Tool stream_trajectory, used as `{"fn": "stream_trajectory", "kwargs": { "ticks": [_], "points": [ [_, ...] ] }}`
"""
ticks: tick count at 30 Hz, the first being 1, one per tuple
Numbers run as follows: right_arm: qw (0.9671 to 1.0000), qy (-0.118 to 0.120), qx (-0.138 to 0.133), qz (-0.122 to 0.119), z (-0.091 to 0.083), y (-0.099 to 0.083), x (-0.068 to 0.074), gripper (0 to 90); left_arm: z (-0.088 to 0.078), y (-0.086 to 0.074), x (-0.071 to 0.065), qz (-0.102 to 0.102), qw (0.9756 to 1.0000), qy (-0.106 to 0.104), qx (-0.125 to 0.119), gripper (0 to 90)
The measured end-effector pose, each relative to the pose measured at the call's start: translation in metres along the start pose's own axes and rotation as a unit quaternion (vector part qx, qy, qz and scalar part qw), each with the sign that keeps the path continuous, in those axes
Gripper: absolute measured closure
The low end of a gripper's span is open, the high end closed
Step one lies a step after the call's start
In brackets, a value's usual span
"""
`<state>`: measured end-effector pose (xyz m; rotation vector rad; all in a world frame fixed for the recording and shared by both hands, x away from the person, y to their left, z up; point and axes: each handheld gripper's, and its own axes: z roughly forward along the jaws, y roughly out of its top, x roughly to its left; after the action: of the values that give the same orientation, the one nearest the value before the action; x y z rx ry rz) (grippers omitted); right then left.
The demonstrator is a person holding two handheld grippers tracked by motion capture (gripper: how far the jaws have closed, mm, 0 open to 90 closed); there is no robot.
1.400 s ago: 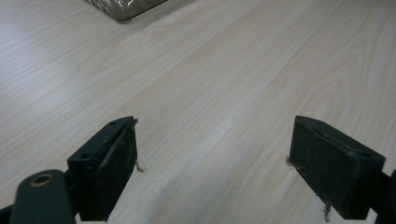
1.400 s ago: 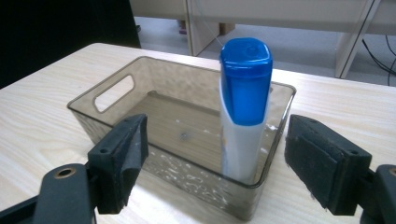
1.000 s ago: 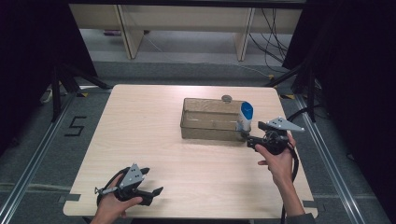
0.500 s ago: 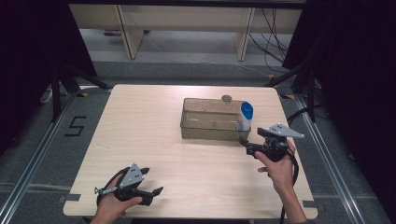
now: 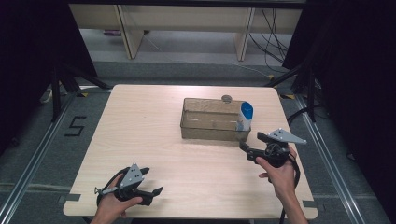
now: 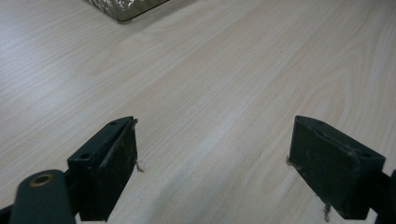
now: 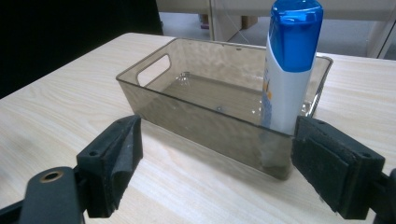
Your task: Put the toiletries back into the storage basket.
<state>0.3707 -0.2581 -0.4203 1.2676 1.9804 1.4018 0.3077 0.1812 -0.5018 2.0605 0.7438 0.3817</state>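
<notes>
My right claw (image 5: 246, 150) has just finished opening and has drawn back from the bin (image 5: 212, 132); its jaws stand wide with nothing between them. The bottle (image 5: 244, 116), white with a blue cap, stands upright inside the bin at its 3 o'clock end, against the near corner wall; a second ago my claw was close beside it, now it sits apart at about 5 o'clock of the bin. I read this as the placement done and the release clean. My left claw (image 5: 153, 192) rests low on the surface (image 5: 154, 140) at 7 o'clock, jaws spread wide, holding nothing, unmoved. A small round grey object (image 5: 227, 98) lies beyond the bin at 12 o'clock.
</notes>
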Motion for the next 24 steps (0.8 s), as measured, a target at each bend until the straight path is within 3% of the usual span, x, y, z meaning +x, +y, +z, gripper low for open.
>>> {"fn": "stream_trajectory", "kwargs": {
  "ticks": [4, 6, 7, 8, 9, 11, 12, 15, 16, 17, 18, 19, 20, 21, 22, 23, 24],
  "points": [
    [0.9997, -0.003, -0.008, -0.021, -0.002, -0.003, 0.0, 17.9, 0.0, 0.0, 0.001, 0.003, 1.0, 0.0, 0.005, 14.9],
    [0.9999, 0.003, -0.005, -0.012, -0.003, -0.005, 0.003, 17.9, 0.0, 0.0, 0.001, 0.003, 1.0, 0.001, 0.004, 14.9],
    [1.0, 0.005, -0.001, -0.006, -0.004, -0.006, 0.004, 17.9, -0.001, 0.0, 0.002, 0.014, 0.9998, 0.005, 0.013, 14.9],
    [0.9998, 0.0, -0.006, -0.019, -0.004, -0.007, 0.003, 17.9, -0.001, 0.0, 0.002, 0.013, 0.9998, 0.005, 0.012, 15.0],
    [1.0, 0.005, 0.001, -0.006, -0.005, -0.008, 0.005, 17.9, -0.001, 0.0, 0.002, 0.014, 0.9998, 0.004, 0.014, 14.9],
    [0.9998, 0.0, -0.006, -0.021, -0.005, -0.01, 0.005, 17.9, 0.0, 0.0, 0.001, 0.003, 1.0, 0.001, 0.004, 14.9],
    [0.9999, 0.008, 0.002, -0.006, -0.006, -0.011, 0.006, 17.9, 0.0, 0.0, 0.001, 0.004, 1.0, 0.001, 0.006, 15.0],
    [0.9998, 0.007, 0.004, -0.016, -0.007, -0.014, 0.006, 17.9, 0.0, 0.0, 0.0, 0.0, 1.0, 0.001, 0.0, 15.0],
    [0.9999, 0.01, 0.002, 0.002, -0.007, -0.015, 0.009, 18.0, 0.0, 0.0, 0.0, 0.001, 1.0, 0.0, 0.002, 14.9],
    [0.9999, 0.013, 0.002, -0.01, -0.007, -0.016, 0.008, 17.9, 0.0, 0.0, 0.0, 0.002, 1.0, 0.001, 0.003, 15.0],
    [0.9999, 0.013, 0.002, -0.003, -0.007, -0.017, 0.009, 18.0, -0.001, 0.0, 0.002, 0.012, 0.9999, 0.005, 0.01, 15.0],
    [0.9998, 0.013, 0.005, -0.011, -0.007, -0.018, 0.008, 18.0, -0.001, 0.0, 0.002, 0.014, 0.9998, 0.005, 0.013, 14.9],
    [0.9999, 0.01, 0.003, -0.013, -0.006, -0.02, 0.008, 18.0, 0.0, 0.0, 0.0, -0.002, 1.0, 0.0, -0.002, 15.0],
    [0.9998, 0.015, 0.009, -0.001, -0.007, -0.021, 0.01, 18.0, 0.0, 0.0, 0.0, 0.0, 1.0, 0.001, 0.0, 14.9],
    [0.9998, 0.012, 0.005, -0.016, -0.006, -0.022, 0.009, 18.0, 0.0, 0.0, 0.0, 0.001, 1.0, 0.002, 0.0, 14.9],
    [0.9998, 0.01, 0.011, -0.015, -0.006, -0.024, 0.008, 18.0, -0.001, 0.0, 0.002, 0.012, 0.9999, 0.006, 0.011, 15.0],
    [0.9997, 0.013, 0.009, -0.019, -0.006, -0.025, 0.009, 18.1, 0.0, 0.0, 0.001, 0.002, 1.0, 0.002, 0.003, 15.0]
  ]
}}
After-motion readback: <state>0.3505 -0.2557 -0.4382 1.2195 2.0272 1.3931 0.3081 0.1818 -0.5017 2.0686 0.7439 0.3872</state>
